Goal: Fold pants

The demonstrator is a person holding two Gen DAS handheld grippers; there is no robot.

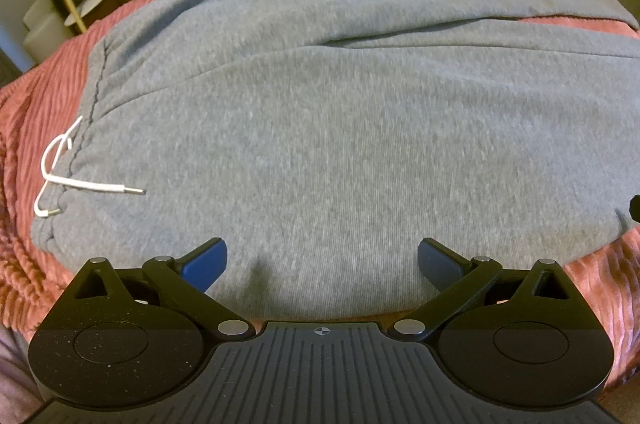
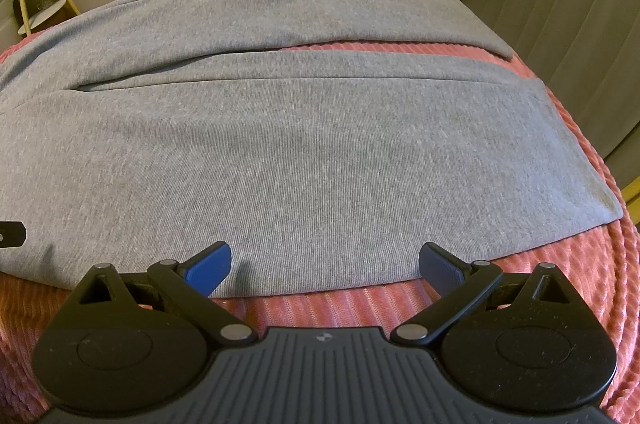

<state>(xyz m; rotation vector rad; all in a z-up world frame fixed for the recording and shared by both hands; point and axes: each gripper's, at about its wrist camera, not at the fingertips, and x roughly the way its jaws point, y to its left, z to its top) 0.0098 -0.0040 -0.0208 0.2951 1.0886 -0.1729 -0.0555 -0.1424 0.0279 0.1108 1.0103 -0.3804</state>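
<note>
One broad pink ribbed bedspread [image 2: 580, 264] covers the bed and carries everything else. Spread flat across it lie the grey knit sweatpants [image 1: 320, 143], waistband to the left in the left wrist view, the two legs running side by side toward the right with a strip of pink showing between them near the cuffs. The left gripper [image 1: 322, 266] hovers over the near edge by the hip, its blue-padded jaws spread wide and holding nothing. The right gripper [image 2: 325, 268] hangs likewise agape over the near leg's edge. A white drawstring [image 1: 60, 163] curls at the waistband.
</note>
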